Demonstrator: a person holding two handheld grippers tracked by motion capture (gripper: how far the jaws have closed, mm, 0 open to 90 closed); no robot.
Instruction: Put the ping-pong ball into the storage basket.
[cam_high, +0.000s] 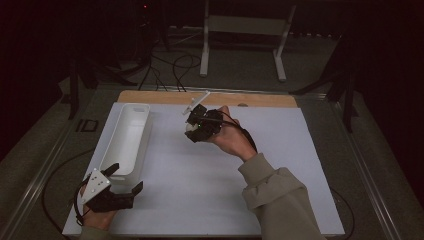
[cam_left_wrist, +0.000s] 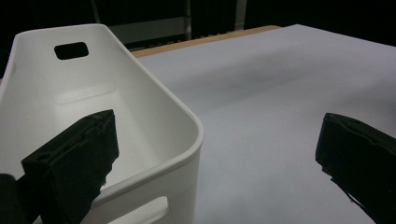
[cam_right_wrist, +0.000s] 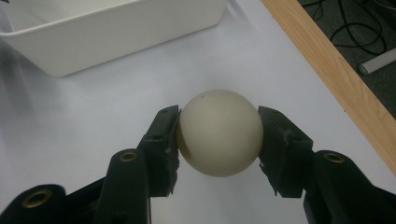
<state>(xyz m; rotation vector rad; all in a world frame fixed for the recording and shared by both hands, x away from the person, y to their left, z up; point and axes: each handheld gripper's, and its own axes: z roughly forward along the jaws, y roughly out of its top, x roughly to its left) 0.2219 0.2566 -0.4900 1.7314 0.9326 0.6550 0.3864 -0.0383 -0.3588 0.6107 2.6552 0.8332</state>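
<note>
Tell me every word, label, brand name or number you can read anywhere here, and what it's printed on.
None: no legible text stands on anything in these pictures.
The white bin, inside and out: plain, no label.
The cream ball held in the right gripper: unmarked, apart from a tiny dark speck.
The white table sheet: blank.
The left gripper, with its grey plate: small holes, no lettering visible.
A small red light glows in the dark background; no sign is readable there.

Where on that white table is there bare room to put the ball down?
The widest bare patch is the white sheet right of the sleeve, out to its right edge. The middle strip between the white bin and the right hand-held gripper gripping the ball is bare too. It is crowded at the near left, where the left hand-held gripper sits by the bin.
</note>
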